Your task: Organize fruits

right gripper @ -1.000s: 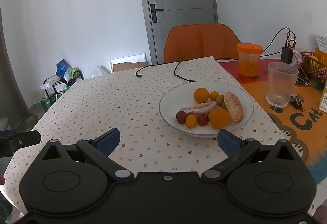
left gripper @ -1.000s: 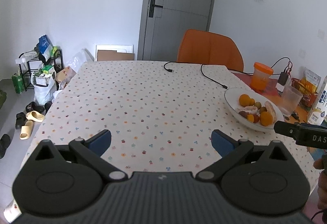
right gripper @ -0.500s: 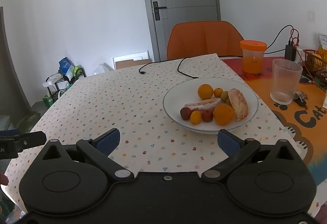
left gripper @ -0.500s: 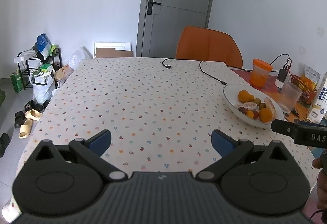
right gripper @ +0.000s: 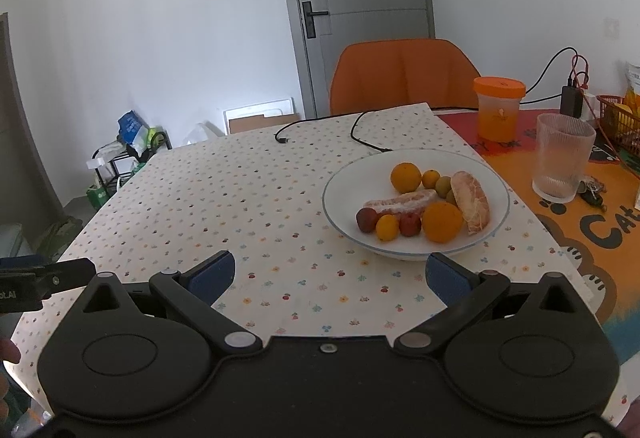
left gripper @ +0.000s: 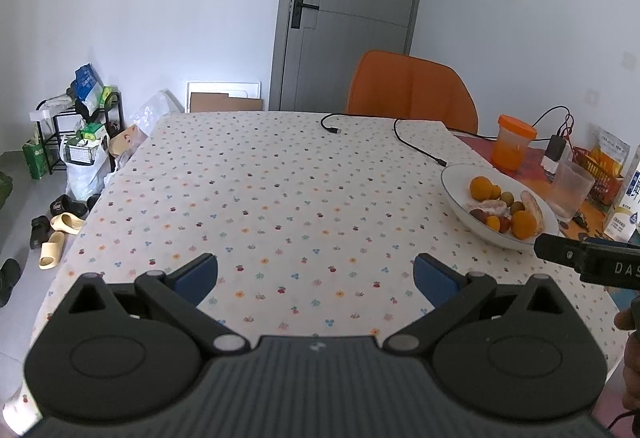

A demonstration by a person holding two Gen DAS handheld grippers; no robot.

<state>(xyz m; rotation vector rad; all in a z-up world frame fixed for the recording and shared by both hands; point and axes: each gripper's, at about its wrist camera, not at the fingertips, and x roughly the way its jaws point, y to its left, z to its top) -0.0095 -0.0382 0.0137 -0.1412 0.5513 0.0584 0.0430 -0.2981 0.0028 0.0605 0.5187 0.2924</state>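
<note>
A white plate (right gripper: 348,178) (left gripper: 454,178) on the dotted tablecloth holds several fruits: two oranges (right gripper: 442,221), small yellow and red ones (right gripper: 387,227), greenish ones and two peeled pomelo wedges (right gripper: 472,202). My right gripper (right gripper: 330,272) is open just in front of the plate, nothing between its blue pads. Over the near middle of the cloth my left gripper (left gripper: 316,276) is open and empty, the plate off to its right. The right gripper's black body (left gripper: 592,258) shows at the left wrist view's right edge.
An orange chair (right gripper: 404,74) stands behind the table. A ribbed glass (right gripper: 562,158), an orange-lidded cup (right gripper: 498,108), keys and a red basket sit right of the plate. A black cable (left gripper: 416,144) crosses the far cloth. Shoes and a rack (left gripper: 76,134) are on the floor to the left.
Both grippers have drawn back and risen slightly, so the plate looks a bit farther and more of the table shows. Both stay open and empty.
</note>
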